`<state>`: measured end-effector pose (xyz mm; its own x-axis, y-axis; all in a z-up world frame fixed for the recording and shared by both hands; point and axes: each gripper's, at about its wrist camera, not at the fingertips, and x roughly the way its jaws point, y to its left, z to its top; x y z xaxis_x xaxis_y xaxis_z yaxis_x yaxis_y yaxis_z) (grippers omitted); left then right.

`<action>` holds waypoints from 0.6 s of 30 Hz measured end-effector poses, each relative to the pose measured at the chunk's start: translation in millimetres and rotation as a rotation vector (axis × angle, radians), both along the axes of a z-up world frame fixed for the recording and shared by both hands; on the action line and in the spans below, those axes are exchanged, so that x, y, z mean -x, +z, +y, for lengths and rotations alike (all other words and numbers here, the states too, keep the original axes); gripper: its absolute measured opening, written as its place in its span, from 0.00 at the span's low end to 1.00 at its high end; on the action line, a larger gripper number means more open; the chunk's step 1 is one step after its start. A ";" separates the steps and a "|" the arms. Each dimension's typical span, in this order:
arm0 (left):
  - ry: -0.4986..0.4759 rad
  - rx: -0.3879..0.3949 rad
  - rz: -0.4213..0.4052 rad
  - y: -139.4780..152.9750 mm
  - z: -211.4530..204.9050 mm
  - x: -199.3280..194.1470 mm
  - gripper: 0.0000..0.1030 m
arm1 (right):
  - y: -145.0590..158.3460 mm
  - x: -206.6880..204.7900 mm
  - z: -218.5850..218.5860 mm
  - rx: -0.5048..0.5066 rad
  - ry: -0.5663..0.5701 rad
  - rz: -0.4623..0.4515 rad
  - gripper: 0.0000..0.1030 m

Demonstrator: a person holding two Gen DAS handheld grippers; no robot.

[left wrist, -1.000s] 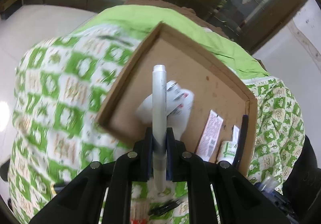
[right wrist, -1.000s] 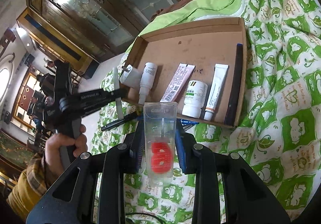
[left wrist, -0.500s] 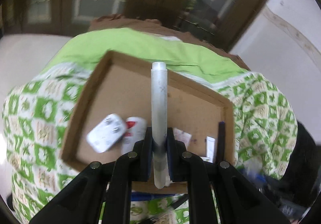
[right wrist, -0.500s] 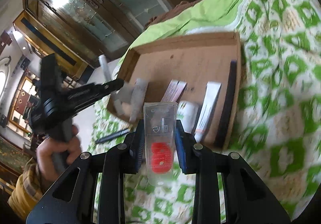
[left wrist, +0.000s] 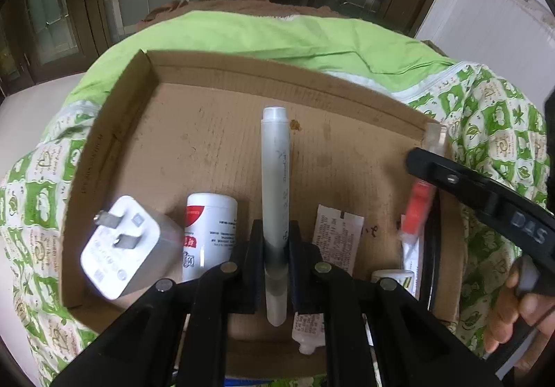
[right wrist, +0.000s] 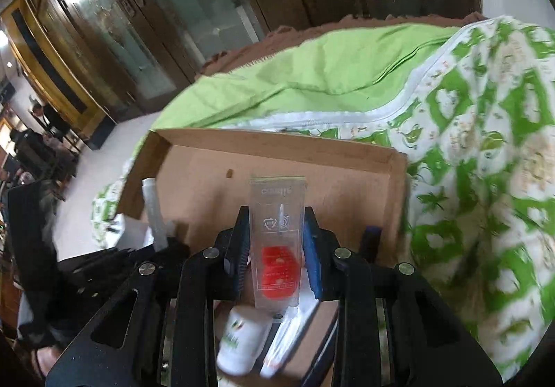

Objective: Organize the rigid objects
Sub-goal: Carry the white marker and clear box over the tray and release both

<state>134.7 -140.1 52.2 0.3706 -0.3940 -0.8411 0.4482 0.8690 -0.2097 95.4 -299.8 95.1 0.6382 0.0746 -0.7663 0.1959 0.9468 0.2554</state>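
Observation:
My left gripper (left wrist: 275, 241) is shut on a grey marker pen (left wrist: 275, 179) and holds it over the shallow cardboard tray (left wrist: 215, 130). In the tray lie a white plug adapter (left wrist: 126, 246), a white bottle (left wrist: 208, 231), a sachet (left wrist: 338, 238) and a small tube (left wrist: 305, 329). My right gripper (right wrist: 277, 255) is shut on a clear plastic case with a red insert (right wrist: 277, 248), above the tray's right part (right wrist: 347, 186). That case also shows at the right of the left wrist view (left wrist: 418, 210).
The tray lies on a green-and-white patterned quilt (left wrist: 485, 130) with plain green cloth (left wrist: 277, 36) behind. A white bottle (right wrist: 242, 342) and a dark stick (right wrist: 371, 241) lie under my right gripper. Glass-fronted wooden cabinets (right wrist: 138, 23) stand behind.
Both grippers have moved in over the tray with their loads. The right gripper came forward from the front edge; the left swung from the tray's left corner towards its middle.

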 end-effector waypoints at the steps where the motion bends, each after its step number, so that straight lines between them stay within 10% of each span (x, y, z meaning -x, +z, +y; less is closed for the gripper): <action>1: -0.001 0.000 0.001 -1.4 0.2 -0.3 0.11 | -4.7 -5.4 -0.8 0.000 -0.001 0.012 0.27; 18: 0.032 0.023 0.041 -20.3 38.4 43.6 0.11 | -31.1 -15.4 19.2 0.009 0.056 0.057 0.27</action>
